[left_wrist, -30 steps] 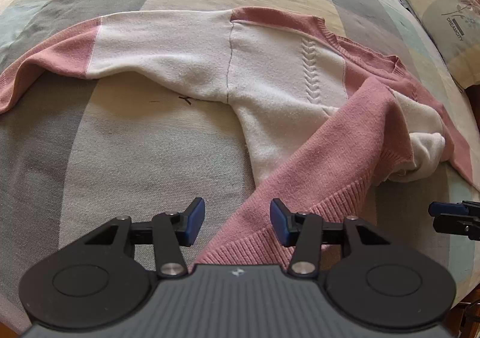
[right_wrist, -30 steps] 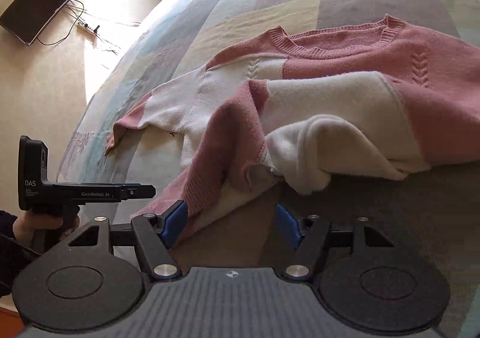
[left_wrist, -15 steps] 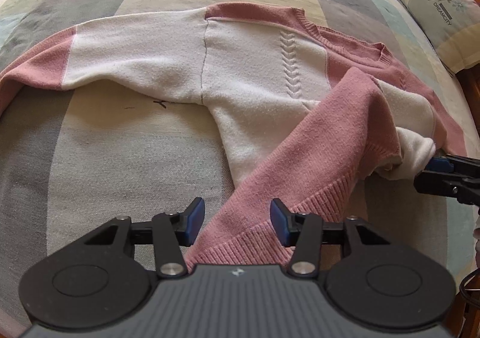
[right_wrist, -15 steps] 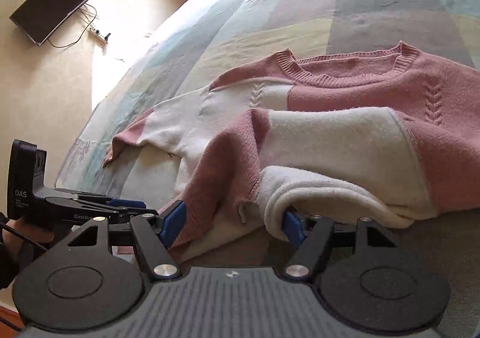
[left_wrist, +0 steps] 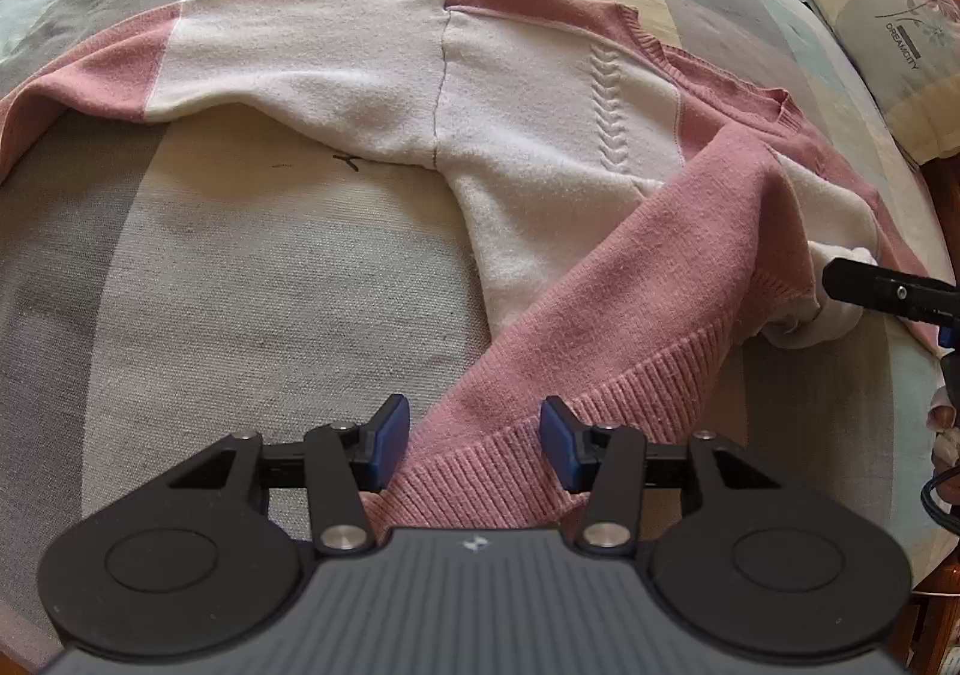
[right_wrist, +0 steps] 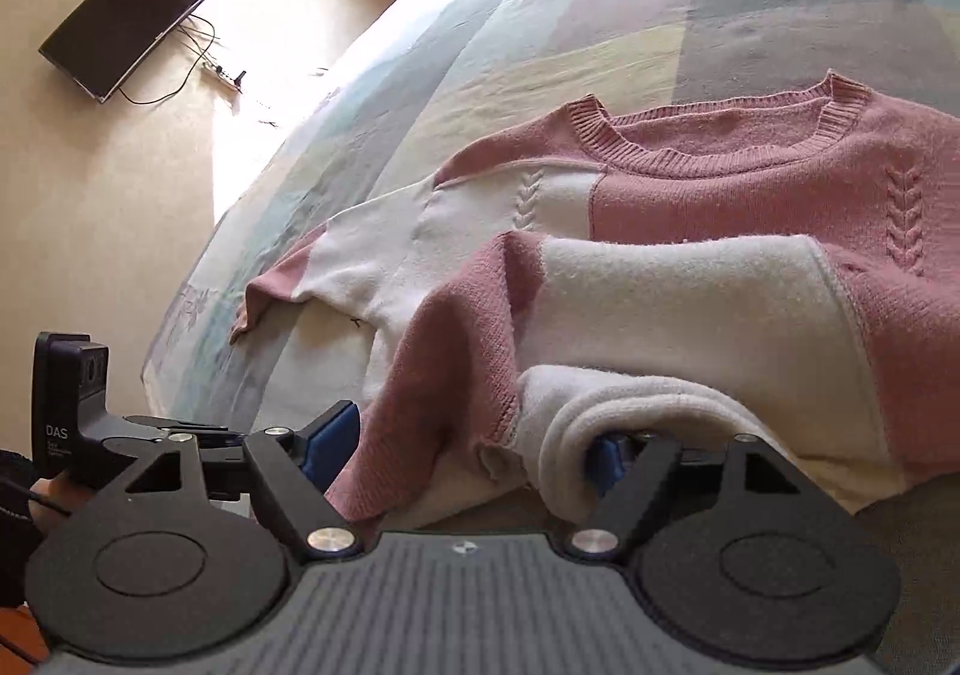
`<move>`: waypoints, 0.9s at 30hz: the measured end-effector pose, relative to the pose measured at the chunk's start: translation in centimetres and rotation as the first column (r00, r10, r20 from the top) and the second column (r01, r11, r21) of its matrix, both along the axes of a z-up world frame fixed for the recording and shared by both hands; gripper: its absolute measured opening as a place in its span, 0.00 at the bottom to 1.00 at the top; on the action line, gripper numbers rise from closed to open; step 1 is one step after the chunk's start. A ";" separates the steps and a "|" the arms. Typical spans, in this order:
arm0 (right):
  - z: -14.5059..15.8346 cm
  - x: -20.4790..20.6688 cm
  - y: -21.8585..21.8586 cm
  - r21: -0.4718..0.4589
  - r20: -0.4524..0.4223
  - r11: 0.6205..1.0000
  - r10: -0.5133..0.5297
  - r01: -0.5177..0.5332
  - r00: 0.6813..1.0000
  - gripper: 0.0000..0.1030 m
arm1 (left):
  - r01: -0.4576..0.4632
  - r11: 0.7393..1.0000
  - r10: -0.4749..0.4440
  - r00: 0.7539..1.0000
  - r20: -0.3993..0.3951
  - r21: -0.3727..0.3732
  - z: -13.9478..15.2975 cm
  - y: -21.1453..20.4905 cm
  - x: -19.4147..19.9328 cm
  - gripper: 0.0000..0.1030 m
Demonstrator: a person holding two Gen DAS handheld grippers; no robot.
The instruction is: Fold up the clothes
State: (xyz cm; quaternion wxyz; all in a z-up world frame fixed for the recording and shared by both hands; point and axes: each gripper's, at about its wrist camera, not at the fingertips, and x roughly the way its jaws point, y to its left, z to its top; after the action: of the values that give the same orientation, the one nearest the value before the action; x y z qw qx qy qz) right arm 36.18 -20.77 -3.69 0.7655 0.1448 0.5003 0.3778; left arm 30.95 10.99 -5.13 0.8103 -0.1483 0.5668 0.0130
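Patchwork bedspread (left_wrist: 240,315) carries a pink-and-cream sweater (left_wrist: 540,135), 1 sleeve spread, hem bunched.
Both jaws gape: left gripper (left_wrist: 474,447) straddles the ribbed hem (left_wrist: 540,435), right gripper (right_wrist: 474,450) the rolled cream edge (right_wrist: 600,411); uneven pinches could skew the fold.

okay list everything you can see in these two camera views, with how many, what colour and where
sweater: one, pink and cream, spread on the bed, one sleeve folded across its body
bedspread: one, pastel patchwork, under the sweater
pillow: one, pale floral, at the bed's far right
television: one, black, on the wall
power strip: one, below the television
left tool: open, astride the pink ribbed hem
right tool: open, at the cream folded edge
hand: one, gripping the left tool's handle
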 end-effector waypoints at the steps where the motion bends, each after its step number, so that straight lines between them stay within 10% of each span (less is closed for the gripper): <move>1: -0.6 0.4 0.0 0.019 -0.013 1.000 -0.016 0.016 1.000 0.79 | 0.000 1.000 0.000 1.000 0.000 0.000 0.0 0.0 0.0 0.47; 7: -1.4 1.0 -0.3 0.173 -0.199 0.984 0.078 -0.043 0.977 0.85 | 0.006 1.000 -0.006 1.000 -0.007 0.003 0.0 0.4 -0.2 0.47; 14: -1.0 -3.7 -2.8 0.297 -0.429 0.943 0.270 -0.148 0.862 0.85 | -0.017 1.000 0.016 1.000 -0.027 -0.018 -0.2 0.9 -0.8 0.47; 21: -3.9 -5.2 -5.7 0.193 -0.473 0.978 0.026 0.074 0.881 0.85 | 0.008 1.000 -0.008 1.000 -0.022 0.001 -0.4 -0.1 -0.9 0.52; 27: -7.1 -8.1 -7.4 0.154 -0.584 0.943 -0.153 0.294 0.798 0.85 | 0.030 1.000 -0.030 0.999 -0.019 0.003 -0.2 -0.1 -1.3 0.52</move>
State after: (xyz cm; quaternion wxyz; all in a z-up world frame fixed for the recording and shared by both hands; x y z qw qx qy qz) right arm 28.06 -28.17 -10.74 0.5999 0.3984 0.6343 0.2813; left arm 29.64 10.92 -5.31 0.8052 -0.1382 0.5766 0.0033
